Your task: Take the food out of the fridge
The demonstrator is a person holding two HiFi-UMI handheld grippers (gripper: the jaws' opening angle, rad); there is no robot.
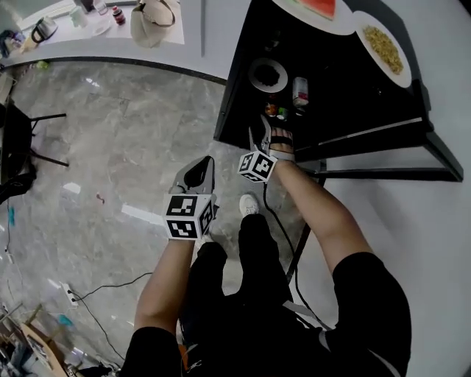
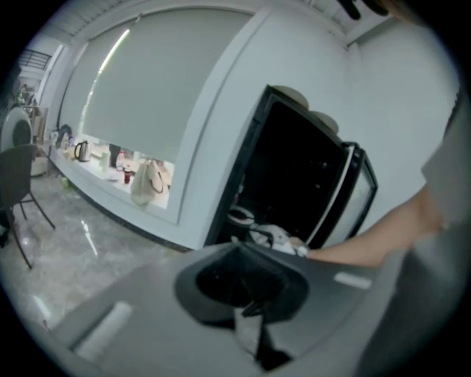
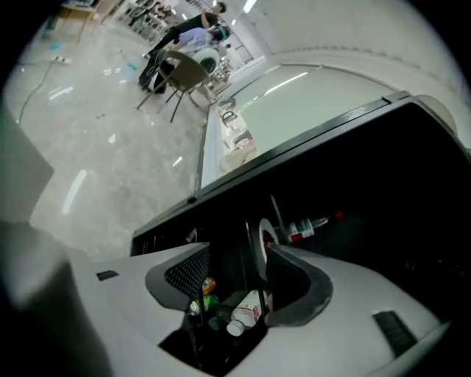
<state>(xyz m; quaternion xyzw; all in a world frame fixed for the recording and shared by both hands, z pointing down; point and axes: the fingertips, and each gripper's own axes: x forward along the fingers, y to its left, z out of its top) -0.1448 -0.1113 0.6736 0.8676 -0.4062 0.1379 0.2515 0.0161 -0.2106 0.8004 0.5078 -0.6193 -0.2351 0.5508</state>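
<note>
Below, the grey marble floor (image 1: 125, 140) spread under the open black fridge (image 1: 243, 74). On top of the fridge stood a white plate with red watermelon (image 1: 316, 11) and a white plate with yellow food (image 1: 383, 48). The left gripper (image 1: 199, 171) was away from the fridge, above the floor, with its jaws together and empty. The right gripper (image 3: 237, 258) was at the fridge opening, with its jaws apart and pressing on nothing. Inside remained a round white-rimmed bowl (image 1: 267, 74), a red-and-white can (image 1: 299, 92) and small bottles (image 1: 272, 109).
</note>
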